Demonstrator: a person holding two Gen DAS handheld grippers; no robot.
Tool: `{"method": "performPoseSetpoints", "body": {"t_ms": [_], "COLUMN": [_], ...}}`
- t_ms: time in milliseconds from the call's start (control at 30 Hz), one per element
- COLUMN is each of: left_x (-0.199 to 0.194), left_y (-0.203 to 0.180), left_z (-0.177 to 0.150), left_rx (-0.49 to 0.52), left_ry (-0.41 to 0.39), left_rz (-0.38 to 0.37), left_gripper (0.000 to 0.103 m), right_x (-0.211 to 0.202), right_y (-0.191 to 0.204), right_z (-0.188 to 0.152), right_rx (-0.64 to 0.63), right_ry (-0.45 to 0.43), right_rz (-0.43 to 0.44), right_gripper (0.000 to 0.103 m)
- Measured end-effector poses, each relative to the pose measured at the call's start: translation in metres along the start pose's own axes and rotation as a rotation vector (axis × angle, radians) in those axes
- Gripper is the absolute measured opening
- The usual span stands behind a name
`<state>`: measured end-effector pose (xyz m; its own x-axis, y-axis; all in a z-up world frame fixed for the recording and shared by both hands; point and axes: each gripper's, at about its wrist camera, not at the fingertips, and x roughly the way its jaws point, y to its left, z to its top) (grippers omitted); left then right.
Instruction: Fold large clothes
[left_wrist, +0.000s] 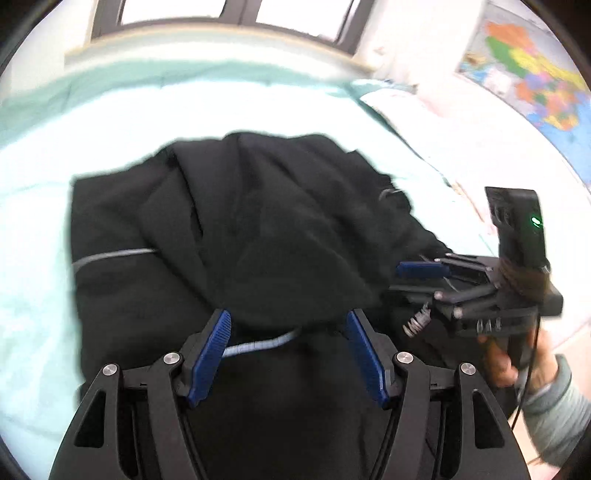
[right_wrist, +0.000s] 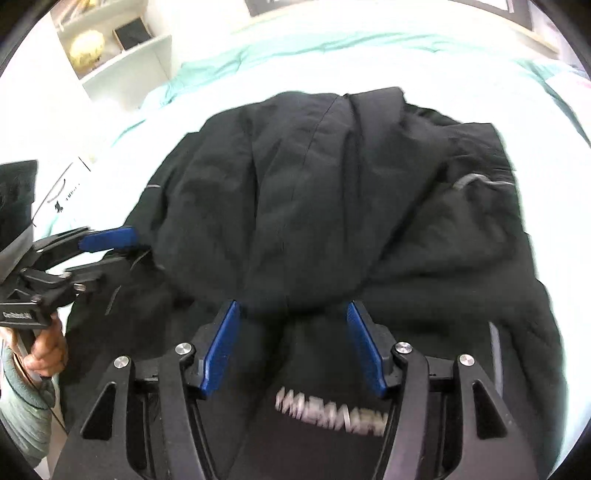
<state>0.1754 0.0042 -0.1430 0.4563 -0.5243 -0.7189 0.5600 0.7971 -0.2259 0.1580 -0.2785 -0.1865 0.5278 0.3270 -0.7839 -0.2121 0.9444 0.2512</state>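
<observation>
pale green bedding covers the bed (left_wrist: 44, 155) where the black jacket (left_wrist: 229, 206) lies heaped just beyond both hand-held grippers, left one (left_wrist: 288, 343) and right one (right_wrist: 291, 343) side by side, jaws wide and empty over its near edge.

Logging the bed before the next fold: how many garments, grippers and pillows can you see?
Black garment: 1
Grippers: 2, left gripper and right gripper
Pillow: 1
Total: 4
</observation>
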Motion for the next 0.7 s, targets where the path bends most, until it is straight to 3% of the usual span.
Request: {"method": "performPoseSetpoints", "body": {"t_ms": [100, 200, 367, 533, 700], "left_x": [-0.045, -0.086, -0.122, -0.121, -0.111], "left_y": [-0.003, 0.014, 0.046, 0.077, 0.090], "left_z": [-0.020, -0.048, -0.101, -0.133, -0.159], "left_rx": [0.011, -0.052, -0.189, -0.312, -0.408], "left_ry": [-0.043, -0.074, -0.096, -0.054, -0.016], "left_rz": [0.041, 0.058, 0.114, 0.126, 0.045], "left_gripper": [0.067, 0.067, 0.067, 0.067, 0.067], "right_x": [-0.038, -0.071, -0.112, -0.127, -0.134], "right_y": [-0.005, -0.020, -0.050, -0.059, -0.065], "right_z": [-0.022, -0.049, -0.087, -0.109, -0.129], "right_rx": [0.017, 0.084, 0.225, 0.261, 0.269], "right_ry": [-0.033, -0.066, -0.113, -0.114, -0.094], "right_rz": [-0.077, -0.153, -0.173, -0.273, -0.326], "right_gripper": [0.063, 0.064, 0.064, 0.065, 0.065]}}
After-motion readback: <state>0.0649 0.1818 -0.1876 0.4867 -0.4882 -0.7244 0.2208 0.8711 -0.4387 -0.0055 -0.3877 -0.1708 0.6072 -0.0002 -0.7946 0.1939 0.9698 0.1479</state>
